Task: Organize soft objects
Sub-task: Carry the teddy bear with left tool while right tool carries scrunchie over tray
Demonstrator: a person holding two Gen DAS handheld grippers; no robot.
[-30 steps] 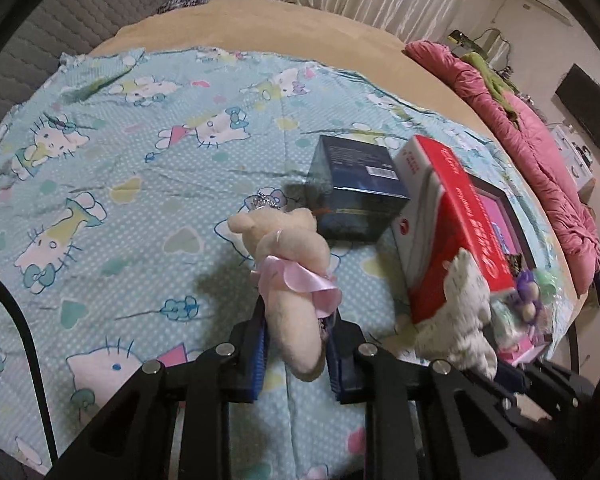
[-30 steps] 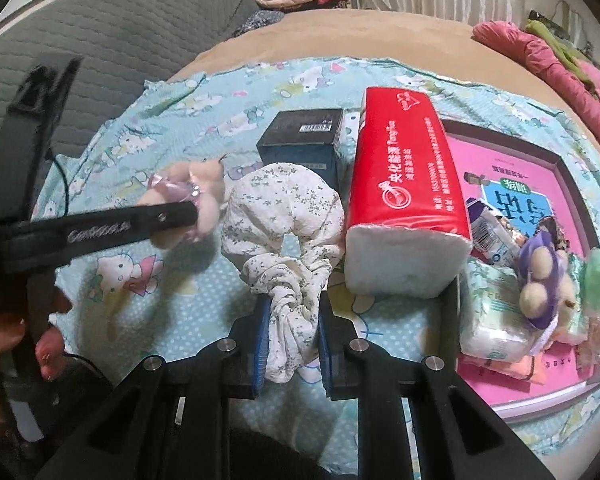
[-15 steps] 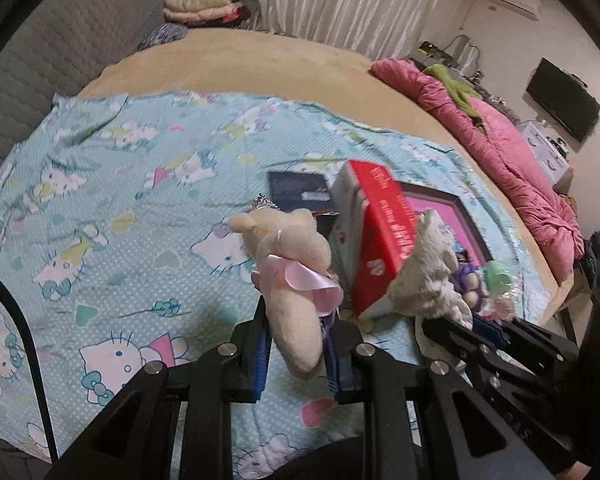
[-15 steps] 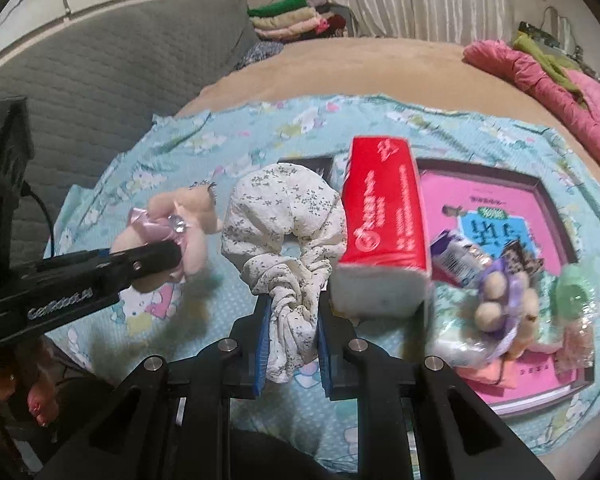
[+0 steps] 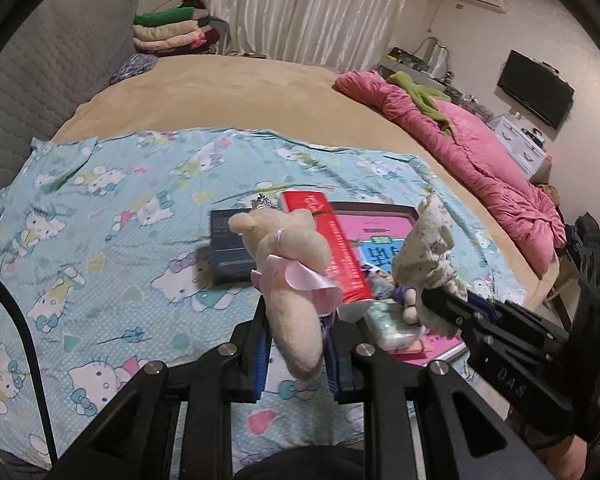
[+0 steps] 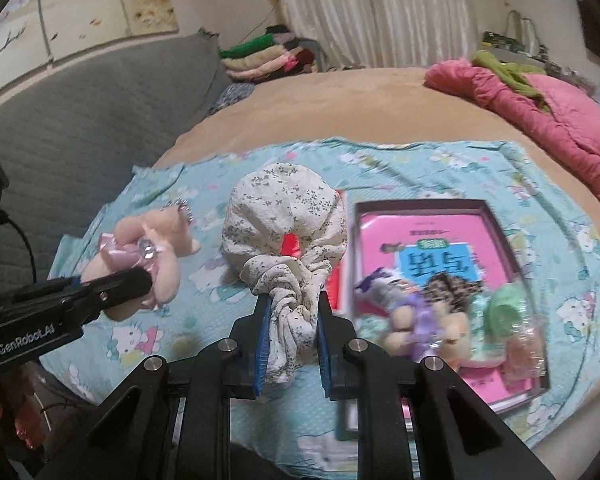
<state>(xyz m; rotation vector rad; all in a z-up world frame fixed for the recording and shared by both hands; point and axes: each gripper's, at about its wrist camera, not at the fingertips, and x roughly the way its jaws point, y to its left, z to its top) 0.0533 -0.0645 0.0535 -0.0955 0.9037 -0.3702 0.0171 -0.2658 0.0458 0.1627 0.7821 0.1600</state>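
Observation:
My left gripper [image 5: 296, 354] is shut on a small cream plush bear [image 5: 288, 268] with a pink bow, held in the air above the Hello Kitty sheet [image 5: 100, 220]. The bear also shows in the right wrist view [image 6: 148, 256]. My right gripper [image 6: 292, 344] is shut on a white floral scrunchie [image 6: 284, 220], also lifted; it shows at the right of the left wrist view [image 5: 424, 252]. A purple plush toy [image 6: 416, 316] and a green soft item [image 6: 508, 312] lie on the pink tray [image 6: 384, 220].
A red tissue pack [image 5: 332, 248] and a dark blue box [image 5: 228, 252] lie on the sheet beside the tray. A pink quilt [image 5: 480, 168] lies at the right. A grey headboard [image 6: 80, 112] stands at the left, folded clothes [image 5: 168, 32] at the back.
Both grippers have risen and pulled back from the bed with the bear and the scrunchie still held. The tray and boxes look smaller and lower now.

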